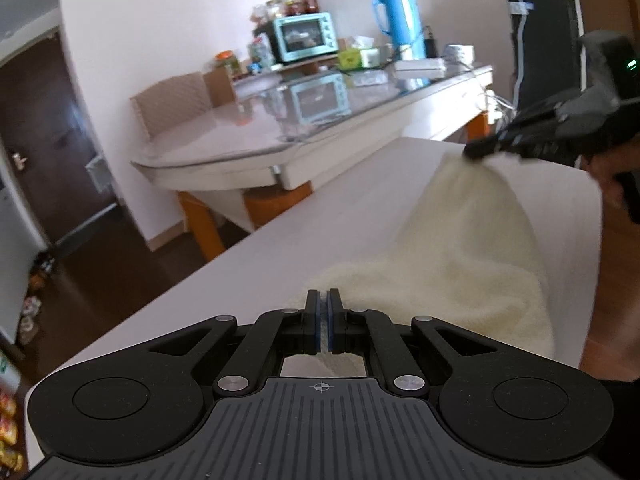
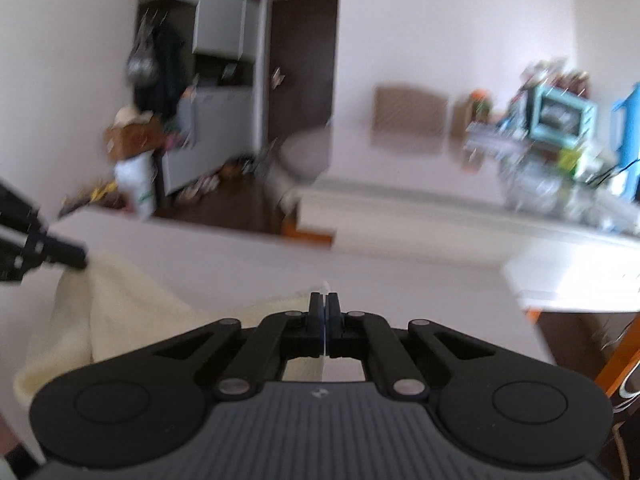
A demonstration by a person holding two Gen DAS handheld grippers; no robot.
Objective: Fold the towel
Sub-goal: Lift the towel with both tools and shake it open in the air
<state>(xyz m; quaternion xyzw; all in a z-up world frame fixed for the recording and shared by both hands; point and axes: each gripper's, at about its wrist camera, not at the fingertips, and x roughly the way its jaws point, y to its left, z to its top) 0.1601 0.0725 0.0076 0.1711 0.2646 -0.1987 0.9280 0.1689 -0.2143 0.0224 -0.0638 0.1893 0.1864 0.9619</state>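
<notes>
A cream towel (image 1: 460, 248) lies partly raised on the white table (image 1: 260, 248). In the left wrist view my left gripper (image 1: 323, 300) is shut, its jaws pinching the towel's near edge. My right gripper (image 1: 478, 150) comes in from the upper right, shut on another corner, and the cloth hangs down from it in a peak. In the blurred right wrist view my right gripper (image 2: 324, 302) is shut on a thin towel (image 2: 120, 312) corner. My left gripper (image 2: 78, 258) pinches the opposite corner at the far left, above the table (image 2: 240, 264).
Beyond the white table stands a glass-topped table (image 1: 248, 132) with a teal toaster oven (image 1: 306, 36), a blue thermos (image 1: 400, 12) and clutter. A black cabinet (image 1: 544, 48) stands at the back right and a dark door (image 1: 40, 140) at the left. A hand (image 1: 612, 188) holds the right gripper.
</notes>
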